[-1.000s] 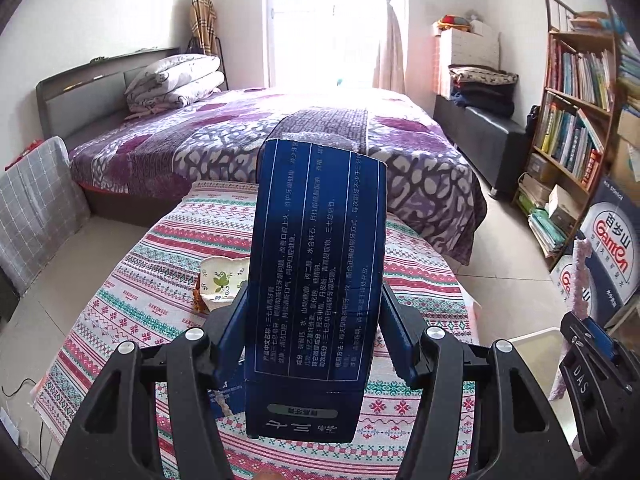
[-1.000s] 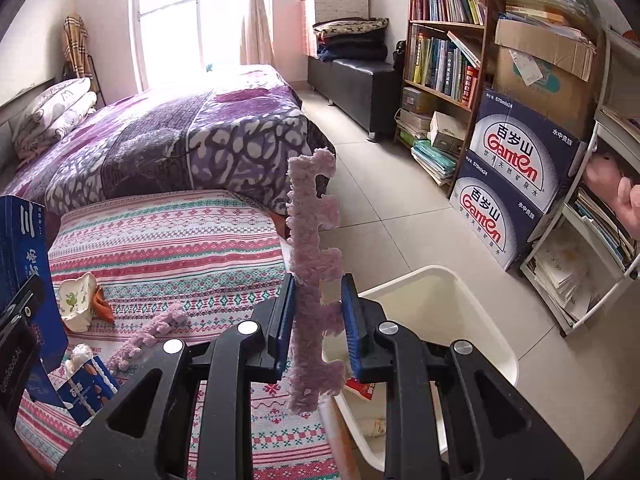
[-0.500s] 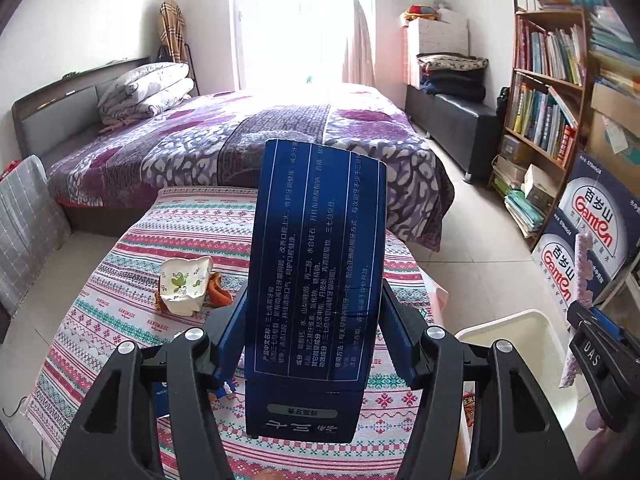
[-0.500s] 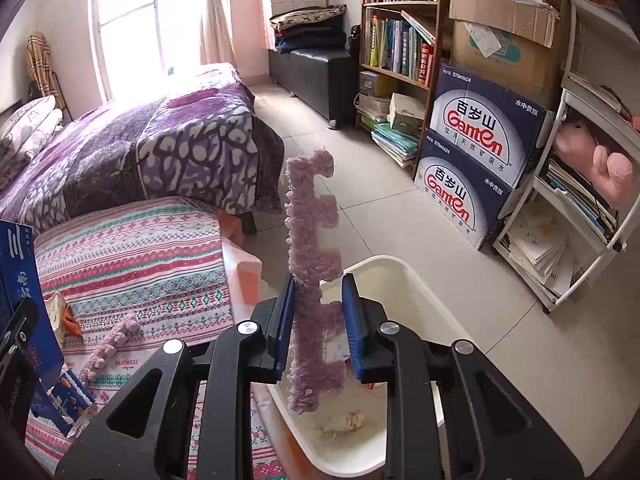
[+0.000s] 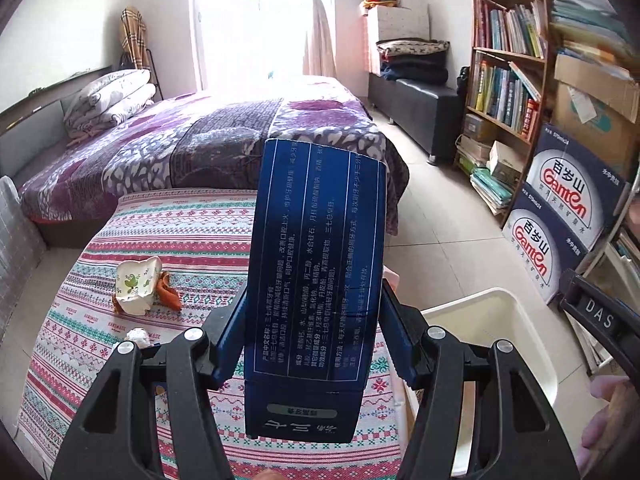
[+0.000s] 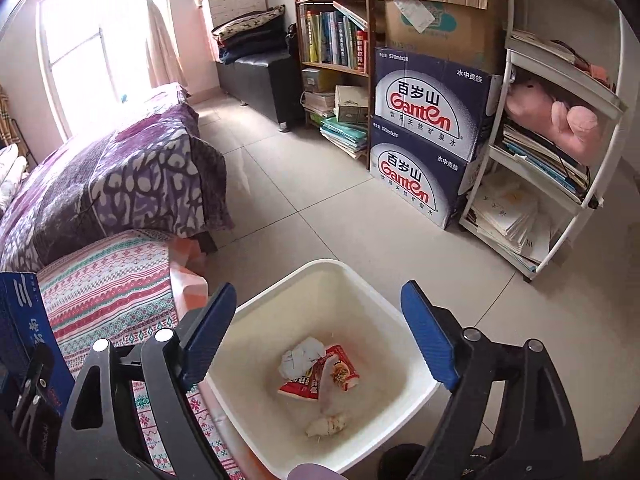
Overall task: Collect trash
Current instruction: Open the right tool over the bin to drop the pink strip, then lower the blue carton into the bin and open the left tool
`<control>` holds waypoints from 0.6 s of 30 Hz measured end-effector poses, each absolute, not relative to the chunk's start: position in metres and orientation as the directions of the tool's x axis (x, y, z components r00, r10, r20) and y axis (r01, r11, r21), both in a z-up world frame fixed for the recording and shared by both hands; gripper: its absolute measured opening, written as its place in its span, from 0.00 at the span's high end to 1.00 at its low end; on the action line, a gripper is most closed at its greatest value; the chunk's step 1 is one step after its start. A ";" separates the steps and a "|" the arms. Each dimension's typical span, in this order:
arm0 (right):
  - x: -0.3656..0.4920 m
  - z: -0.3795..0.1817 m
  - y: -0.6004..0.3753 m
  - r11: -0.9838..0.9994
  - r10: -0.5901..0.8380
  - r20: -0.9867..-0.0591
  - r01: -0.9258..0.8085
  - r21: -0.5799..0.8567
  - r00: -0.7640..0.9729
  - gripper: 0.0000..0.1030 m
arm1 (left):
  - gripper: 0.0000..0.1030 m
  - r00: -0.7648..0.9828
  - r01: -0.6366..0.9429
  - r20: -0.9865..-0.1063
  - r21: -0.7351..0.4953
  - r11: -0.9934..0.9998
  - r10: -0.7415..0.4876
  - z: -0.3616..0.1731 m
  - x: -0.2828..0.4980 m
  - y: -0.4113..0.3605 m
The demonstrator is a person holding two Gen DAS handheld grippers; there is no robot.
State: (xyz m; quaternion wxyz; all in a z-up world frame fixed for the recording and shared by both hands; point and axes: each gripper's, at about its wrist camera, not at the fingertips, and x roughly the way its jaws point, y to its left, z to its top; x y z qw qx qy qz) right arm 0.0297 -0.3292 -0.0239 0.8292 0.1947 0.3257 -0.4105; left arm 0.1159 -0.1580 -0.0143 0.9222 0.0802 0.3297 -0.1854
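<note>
While the blue carton (image 5: 316,276) stands upright, long axis toward twelve o'clock, clamped between the left gripper (image 5: 314,332)'s fingers, the white bin (image 5: 496,344) lies at about three o'clock of it, beside the patterned table (image 5: 200,232). The right gripper (image 6: 318,340), jaws apart and empty, hangs directly over that bin, so it is nearer.

A purple bed (image 5: 224,148), bookshelf (image 5: 508,80) and 2 Ganten boxes (image 6: 428,136).
</note>
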 end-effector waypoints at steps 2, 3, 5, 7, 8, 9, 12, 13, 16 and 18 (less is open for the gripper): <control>0.026 -0.023 -0.334 0.577 -0.560 -0.699 0.815 0.058 0.446 0.20 | 0.42 0.706 0.411 -0.641 0.024 0.911 -0.301 -0.015 0.113 -0.166; 0.024 -0.023 -0.336 0.571 -0.563 -0.697 0.819 0.059 0.443 0.18 | 0.42 0.701 0.420 -0.643 0.023 0.907 -0.308 -0.015 0.111 -0.170; 0.019 -0.022 -0.339 0.556 -0.573 -0.693 0.829 0.062 0.437 0.17 | 0.42 0.692 0.437 -0.647 0.021 0.899 -0.321 -0.016 0.108 -0.177; 0.015 -0.023 -0.344 0.547 -0.577 -0.695 0.835 0.061 0.429 0.16 | 0.42 0.680 0.455 -0.653 0.019 0.890 -0.334 -0.018 0.105 -0.183; 0.013 -0.023 -0.346 0.542 -0.578 -0.696 0.838 0.063 0.426 0.16 | 0.42 0.673 0.464 -0.657 0.016 0.885 -0.341 -0.019 0.103 -0.186; 0.011 -0.023 -0.348 0.536 -0.579 -0.698 0.842 0.064 0.422 0.16 | 0.42 0.665 0.474 -0.661 0.013 0.881 -0.348 -0.020 0.102 -0.189; 0.004 -0.024 -0.357 0.518 -0.583 -0.701 0.853 0.069 0.411 0.16 | 0.42 0.642 0.501 -0.673 0.004 0.866 -0.368 -0.022 0.098 -0.199; 0.002 -0.024 -0.360 0.512 -0.584 -0.702 0.856 0.072 0.408 0.16 | 0.42 0.635 0.510 -0.676 0.001 0.860 -0.375 -0.023 0.096 -0.202; -0.004 -0.024 -0.366 0.496 -0.587 -0.704 0.865 0.078 0.400 0.16 | 0.42 0.609 0.546 -0.683 -0.010 0.838 -0.405 -0.025 0.090 -0.212; -0.008 -0.024 -0.370 0.485 -0.590 -0.703 0.870 0.083 0.396 0.15 | 0.42 0.581 0.575 -0.691 -0.026 0.818 -0.430 -0.025 0.086 -0.218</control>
